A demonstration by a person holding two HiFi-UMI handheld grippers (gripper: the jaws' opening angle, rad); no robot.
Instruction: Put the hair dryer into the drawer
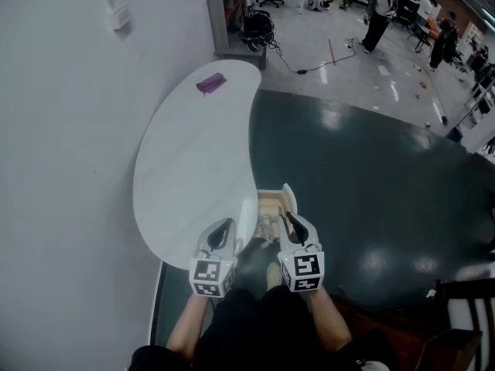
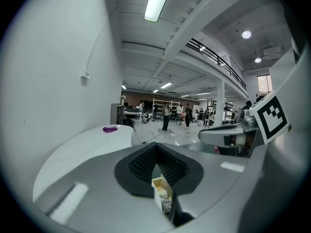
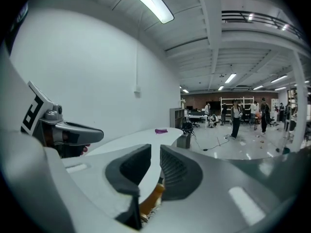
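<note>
Dark green floor [image 1: 371, 192] and a plain white wall [image 1: 62, 130] bound a white, bean-shaped table [image 1: 186, 168] at the edge of a large open hall. Below the table's near edge an open drawer [image 1: 288, 197] juts out over the floor. In the drawer lies a pale object with a coiled cord, apparently the hair dryer [image 1: 267, 224]. The left gripper view shows a bit of it [image 2: 161, 192] through the slit under the pads, against the drawer's wooden side; its shape cannot be made out further.

Both grippers hang just above the drawer's near end, side by side. The left gripper [image 1: 227, 222] sits over the table's rim beside the drawer. Its ribbed black pads meet at the tips [image 2: 155, 147], so the jaws are together with nothing in them. The right gripper [image 1: 288, 216] hangs over the drawer's right side. Its jaws stand a narrow gap apart [image 3: 155, 152] and hold nothing; only the tabletop and a strip of wood show through the gap. Each gripper carries a marker cube [image 1: 210, 277] nearest the person, whose bare forearms [image 1: 186, 327] reach in from the bottom edge.

At the table's far end rests a small purple object [image 1: 210, 83], well apart from the drawer. Beyond it stand a grey cabinet [image 1: 224, 14], a black cable [image 1: 302, 68] trailing over the lighter floor, and several people [image 1: 379, 14] in the distance.
</note>
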